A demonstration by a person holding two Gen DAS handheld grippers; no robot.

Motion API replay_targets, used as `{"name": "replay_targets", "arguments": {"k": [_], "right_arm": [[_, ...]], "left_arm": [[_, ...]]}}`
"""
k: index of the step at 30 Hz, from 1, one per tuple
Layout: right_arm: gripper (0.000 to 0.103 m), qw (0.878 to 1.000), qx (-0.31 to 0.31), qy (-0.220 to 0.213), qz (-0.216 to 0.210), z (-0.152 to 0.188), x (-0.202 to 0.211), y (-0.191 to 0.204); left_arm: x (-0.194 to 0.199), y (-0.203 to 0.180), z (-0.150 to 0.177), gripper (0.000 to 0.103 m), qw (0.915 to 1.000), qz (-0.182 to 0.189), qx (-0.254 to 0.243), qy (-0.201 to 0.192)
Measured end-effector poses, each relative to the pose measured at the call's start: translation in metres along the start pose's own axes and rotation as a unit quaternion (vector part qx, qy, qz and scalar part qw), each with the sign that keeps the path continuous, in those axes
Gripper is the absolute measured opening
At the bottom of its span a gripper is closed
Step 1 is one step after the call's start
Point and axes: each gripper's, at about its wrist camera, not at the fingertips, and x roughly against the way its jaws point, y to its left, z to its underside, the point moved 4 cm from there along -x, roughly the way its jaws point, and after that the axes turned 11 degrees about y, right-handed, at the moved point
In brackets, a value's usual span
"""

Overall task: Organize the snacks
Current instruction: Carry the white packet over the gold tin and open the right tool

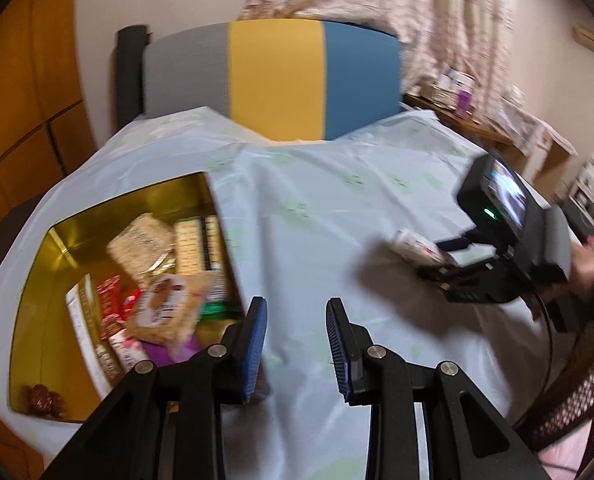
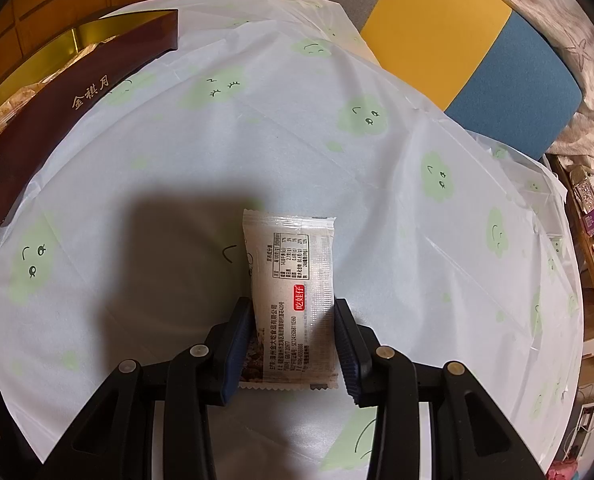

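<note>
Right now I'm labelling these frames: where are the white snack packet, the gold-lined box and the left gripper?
white snack packet (image 2: 293,276): right wrist view, printed face.
gold-lined box (image 1: 169,196): left wrist view, inner far wall.
left gripper (image 1: 297,346): left wrist view, between fingertips.

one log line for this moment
left gripper: open, empty | right gripper: shut on white packet | box: holds snacks

We see the box (image 1: 63,248) of snacks (image 1: 165,300) at the counter's (image 2: 257,128) left edge, the packet (image 2: 293,276) nearer its middle.
</note>
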Motion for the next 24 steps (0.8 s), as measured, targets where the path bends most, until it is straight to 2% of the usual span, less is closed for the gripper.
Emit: {"name": "replay_targets", "arguments": {"k": [8, 12, 16, 24], "right_arm": [[0.040, 1.000, 0.001, 0.000, 0.001, 0.000, 0.000, 0.001], [0.040, 1.000, 0.002, -0.001, 0.000, 0.001, 0.000, 0.001], [0.040, 1.000, 0.001, 0.000, -0.001, 0.001, 0.000, 0.001], [0.039, 0.999, -0.028, 0.007, -0.031, -0.002, -0.003, -0.009]], "left_arm": [[-0.026, -0.055, 0.029, 0.031, 0.9936, 0.053, -0.094, 0.034], [-0.042, -0.070, 0.049, 0.031, 0.9898, 0.062, -0.117, 0.052], [-0.054, -0.067, 0.061, 0.031, 0.9904, 0.061, -0.109, 0.059], [-0.056, -0.053, 0.070, 0.031, 0.9924, 0.100, -0.069, 0.018]]}}
